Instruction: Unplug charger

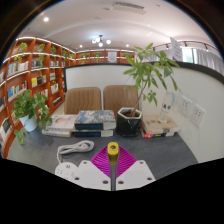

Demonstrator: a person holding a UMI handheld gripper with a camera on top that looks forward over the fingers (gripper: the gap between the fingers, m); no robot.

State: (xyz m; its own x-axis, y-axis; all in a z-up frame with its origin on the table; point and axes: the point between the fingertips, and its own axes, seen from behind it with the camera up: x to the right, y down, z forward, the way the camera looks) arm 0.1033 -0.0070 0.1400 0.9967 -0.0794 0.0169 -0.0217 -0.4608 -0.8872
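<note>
No brand, label or legible writing can be made out on any item.

The gripper [113, 166] sits low over a grey table [170, 150], its white fingers [88, 172] nearly closed, the magenta pads meeting in a narrow wedge. At the tip of that wedge stands a small yellow object [113, 149]; whether the fingers actually press on it cannot be told, nor whether it is the charger.

A coiled white cable [74, 149] lies on the table just ahead and to the left of the fingers. Beyond it, a stack of books [93, 122] rests near the table's far edge, with a dark pot holding a tall leafy plant [150, 75] to its right. A second potted plant [29, 108] stands at the left. Two tan chair backs [103, 98] rise behind the table. Bookshelves [35, 65] line the left wall.
</note>
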